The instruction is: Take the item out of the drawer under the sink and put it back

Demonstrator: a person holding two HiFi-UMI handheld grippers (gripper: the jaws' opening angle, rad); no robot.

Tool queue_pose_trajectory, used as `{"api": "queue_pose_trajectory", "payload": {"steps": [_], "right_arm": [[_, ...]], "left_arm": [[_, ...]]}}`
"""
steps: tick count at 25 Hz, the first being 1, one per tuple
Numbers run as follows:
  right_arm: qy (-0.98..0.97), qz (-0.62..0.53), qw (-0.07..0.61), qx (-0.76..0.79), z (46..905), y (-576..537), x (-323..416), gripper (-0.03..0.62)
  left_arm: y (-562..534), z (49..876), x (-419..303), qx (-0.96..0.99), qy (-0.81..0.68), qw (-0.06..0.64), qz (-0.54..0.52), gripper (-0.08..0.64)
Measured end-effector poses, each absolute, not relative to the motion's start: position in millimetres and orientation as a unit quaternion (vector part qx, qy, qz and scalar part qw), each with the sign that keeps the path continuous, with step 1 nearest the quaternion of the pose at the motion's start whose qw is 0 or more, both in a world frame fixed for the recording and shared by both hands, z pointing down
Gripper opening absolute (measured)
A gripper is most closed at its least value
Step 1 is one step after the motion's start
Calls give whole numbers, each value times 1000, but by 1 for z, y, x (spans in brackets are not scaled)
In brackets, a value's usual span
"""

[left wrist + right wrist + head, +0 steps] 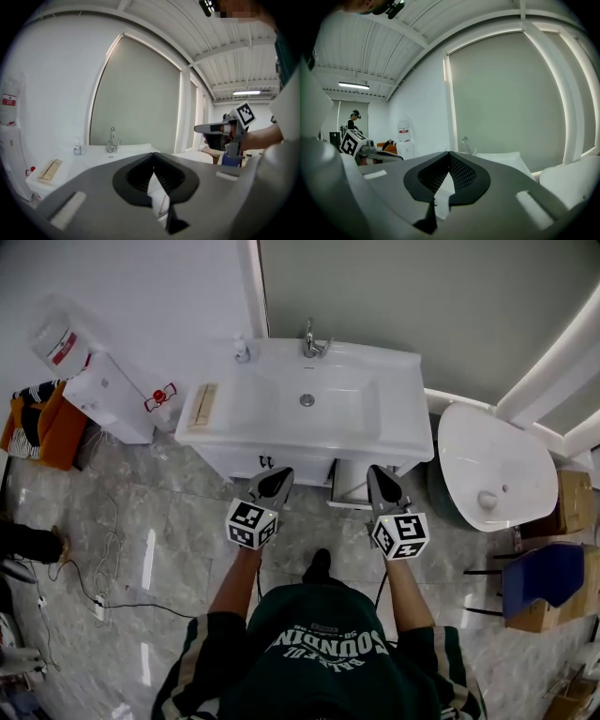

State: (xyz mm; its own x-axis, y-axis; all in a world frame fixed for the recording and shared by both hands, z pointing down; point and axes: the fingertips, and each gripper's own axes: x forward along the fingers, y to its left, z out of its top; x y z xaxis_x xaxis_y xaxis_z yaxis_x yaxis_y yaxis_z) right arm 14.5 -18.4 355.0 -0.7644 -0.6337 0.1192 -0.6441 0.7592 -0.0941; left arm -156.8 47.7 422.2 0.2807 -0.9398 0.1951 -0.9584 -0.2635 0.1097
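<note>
Near the sink (pixel 309 448) edge hover two hand-held grippers (pixel 279 476) (pixel 378 474).

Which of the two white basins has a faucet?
The rectangular sink in the middle: a chrome faucet stands at its back edge. The oval basin to its right shows none.

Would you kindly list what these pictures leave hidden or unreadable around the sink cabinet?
- Cabinet front: in the head view, mostly under the counter overhang and behind the left gripper and right gripper. In both gripper views the shut jaws cover it.
- Drawer contents: shown in no view.
- Red label: head view, too small to read.
- Bottle by the tap: too small to identify.
</note>
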Motion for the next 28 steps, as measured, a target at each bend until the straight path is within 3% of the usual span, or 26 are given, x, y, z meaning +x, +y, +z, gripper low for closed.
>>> {"api": "queue_pose_trajectory", "payload": {"steps": [10, 28], "right_arm": [[-941, 93, 45, 322, 375, -88, 10, 2], [-934, 116, 69, 330, 407, -106, 1, 3]], "left_arm": [[-19, 432, -147, 790, -600, 114, 45, 51], [-56, 461, -144, 807, -571, 140, 55, 51]]}}
